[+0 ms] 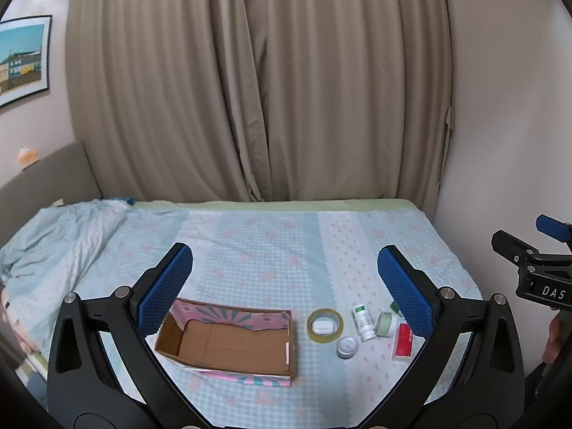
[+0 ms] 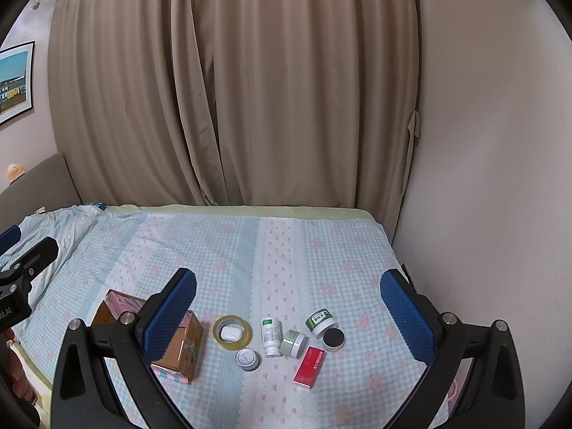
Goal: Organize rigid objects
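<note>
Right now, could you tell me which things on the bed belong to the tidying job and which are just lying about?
Part of the job:
cardboard box
tape roll
white earbud case inside the roll
white bottle
red box
silver tin
pale green jar
green-labelled jar
black-lidded jar

Just lying about:
rumpled quilt
framed picture
curtains

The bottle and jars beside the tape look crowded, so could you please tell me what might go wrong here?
1. The white bottle lies touching the pale green jar; grabbing either may nudge the other.
2. The earbud case sits inside the tape ring; lifting the tape may drag it.
3. The soft bedsheet could let round jars roll.
</note>
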A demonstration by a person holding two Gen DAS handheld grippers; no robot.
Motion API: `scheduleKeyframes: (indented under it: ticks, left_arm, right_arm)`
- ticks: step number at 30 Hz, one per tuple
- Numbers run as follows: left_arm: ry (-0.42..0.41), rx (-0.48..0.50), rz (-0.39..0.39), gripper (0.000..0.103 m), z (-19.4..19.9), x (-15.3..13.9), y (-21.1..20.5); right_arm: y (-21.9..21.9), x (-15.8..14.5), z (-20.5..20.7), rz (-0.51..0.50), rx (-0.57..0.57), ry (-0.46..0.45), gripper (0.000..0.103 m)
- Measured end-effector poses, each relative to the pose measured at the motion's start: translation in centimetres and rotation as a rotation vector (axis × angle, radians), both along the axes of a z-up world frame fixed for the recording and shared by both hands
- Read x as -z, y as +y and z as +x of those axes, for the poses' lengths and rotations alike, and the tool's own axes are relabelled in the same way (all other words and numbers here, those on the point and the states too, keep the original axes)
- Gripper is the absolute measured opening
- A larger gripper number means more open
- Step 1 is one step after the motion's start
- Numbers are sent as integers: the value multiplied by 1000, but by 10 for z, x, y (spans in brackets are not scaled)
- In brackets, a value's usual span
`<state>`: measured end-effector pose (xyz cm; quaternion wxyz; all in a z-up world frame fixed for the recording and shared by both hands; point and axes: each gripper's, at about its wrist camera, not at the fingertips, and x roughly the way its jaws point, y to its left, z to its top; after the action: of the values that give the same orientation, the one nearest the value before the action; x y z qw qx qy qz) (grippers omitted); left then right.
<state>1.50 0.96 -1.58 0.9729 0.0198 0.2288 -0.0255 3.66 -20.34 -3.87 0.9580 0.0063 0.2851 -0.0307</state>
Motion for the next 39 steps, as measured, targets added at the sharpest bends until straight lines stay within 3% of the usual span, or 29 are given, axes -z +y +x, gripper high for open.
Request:
scheduleKeyframes:
  ticks: [39]
  left_arm:
    - [12, 5, -6, 103, 10, -4, -2]
  right_arm:
    - [2, -6, 8, 1, -10, 20, 103]
